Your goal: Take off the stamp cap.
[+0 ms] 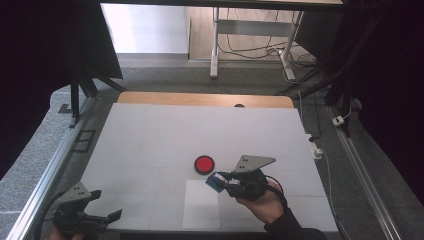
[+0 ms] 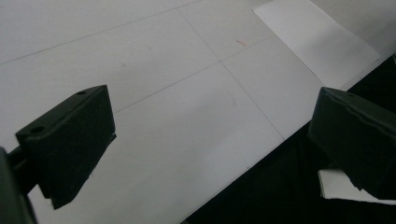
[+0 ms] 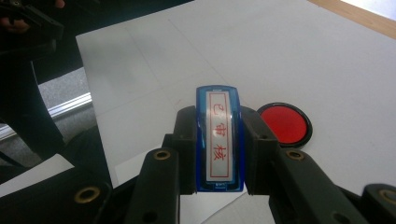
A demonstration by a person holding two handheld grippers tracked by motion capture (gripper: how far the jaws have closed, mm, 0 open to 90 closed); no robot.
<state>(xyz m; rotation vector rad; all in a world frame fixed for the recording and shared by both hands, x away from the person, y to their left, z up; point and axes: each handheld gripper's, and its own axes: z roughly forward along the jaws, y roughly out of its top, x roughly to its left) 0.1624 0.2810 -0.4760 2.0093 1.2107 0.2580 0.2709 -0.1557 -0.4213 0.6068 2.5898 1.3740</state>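
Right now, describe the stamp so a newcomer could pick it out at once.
Start at the white table and find the round red ink pad near its middle. Just beside it, nearer the person, the right hand-held gripper clamps the stamp: a blue body whose white face bears red characters in a red frame.

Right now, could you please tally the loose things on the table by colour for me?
Blue: 1, the stamp held in the right gripper
Red: 1, the round ink pad
White: 1, the paper sheet
Total: 3

Grey carpet floor [image 1: 165,77], dark curtains [image 1: 45,45]
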